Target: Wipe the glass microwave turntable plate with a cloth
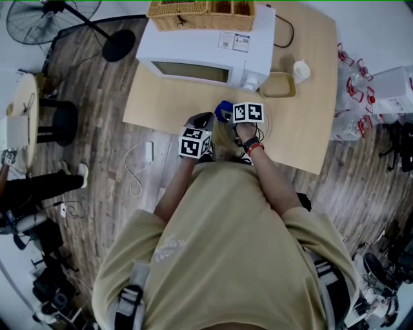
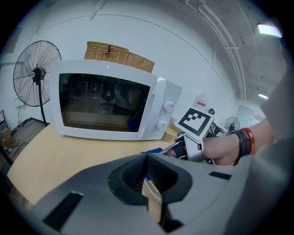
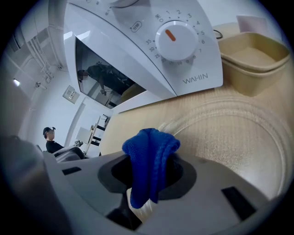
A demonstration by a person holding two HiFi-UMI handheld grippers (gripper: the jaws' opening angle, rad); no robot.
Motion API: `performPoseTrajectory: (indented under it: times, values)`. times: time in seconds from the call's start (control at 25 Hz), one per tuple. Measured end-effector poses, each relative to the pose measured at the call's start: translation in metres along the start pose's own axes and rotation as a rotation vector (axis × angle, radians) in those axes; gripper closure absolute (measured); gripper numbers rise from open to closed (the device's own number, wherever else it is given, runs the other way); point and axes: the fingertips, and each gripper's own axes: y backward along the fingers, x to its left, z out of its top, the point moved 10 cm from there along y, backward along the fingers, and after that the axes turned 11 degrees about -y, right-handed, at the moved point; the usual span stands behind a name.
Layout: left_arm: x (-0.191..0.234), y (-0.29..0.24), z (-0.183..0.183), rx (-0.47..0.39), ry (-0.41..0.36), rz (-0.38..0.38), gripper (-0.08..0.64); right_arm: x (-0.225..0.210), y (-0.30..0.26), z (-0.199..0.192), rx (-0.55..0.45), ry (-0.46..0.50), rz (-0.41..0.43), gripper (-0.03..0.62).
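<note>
Clamping a folded blue cloth, the right gripper has its jaws pressed together on the fabric. A rounded fold stands up above the pads and a pale strip hangs below them. Just ahead of that gripper and spreading to its right lies the glass turntable plate, flat on the wooden table. The plate's raised near rim curves in right behind the cloth, but whether cloth and glass touch cannot be told. The left gripper sits close beside the right one at the plate's left edge. Its ribbed pads are drawn together at the tip, and a thin pale curved edge, apparently the plate's rim, is caught between them, with a speck of blue showing there too. From the left gripper view, the person's right hand, wearing a dark wristband and a red one, is seen just across, gripping the other tool. Beyond the plate stands a beige container, touching nothing on the plate. Near it is a small white cup. Behind them sits the white microwave with its door closed and its dial facing the grippers. A wicker basket rests on top of it. Farthest off, on the floor to the left, stands a black pedestal fan.
</note>
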Motion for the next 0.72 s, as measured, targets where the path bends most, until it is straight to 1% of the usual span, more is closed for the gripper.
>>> performPoseTrajectory:
  times: [0.12,0.36,0.52,0.72]
  values:
    - [-0.002,-0.001,0.002,-0.008,0.008,-0.007,0.541,0.000,-0.001,0.002,0.013,0.013,-0.004,0.469]
    - [-0.011,-0.008,0.003,0.006,-0.015,-0.026,0.541,-0.003,0.004,0.002,0.017,0.021,-0.024,0.469]
    - [-0.013,-0.009,0.001,0.009,-0.005,-0.035,0.541,-0.007,0.008,0.001,0.016,0.011,-0.028,0.469]
    - [-0.019,-0.012,0.001,0.018,-0.018,-0.040,0.541,-0.014,0.016,0.001,0.010,0.005,-0.035,0.469]
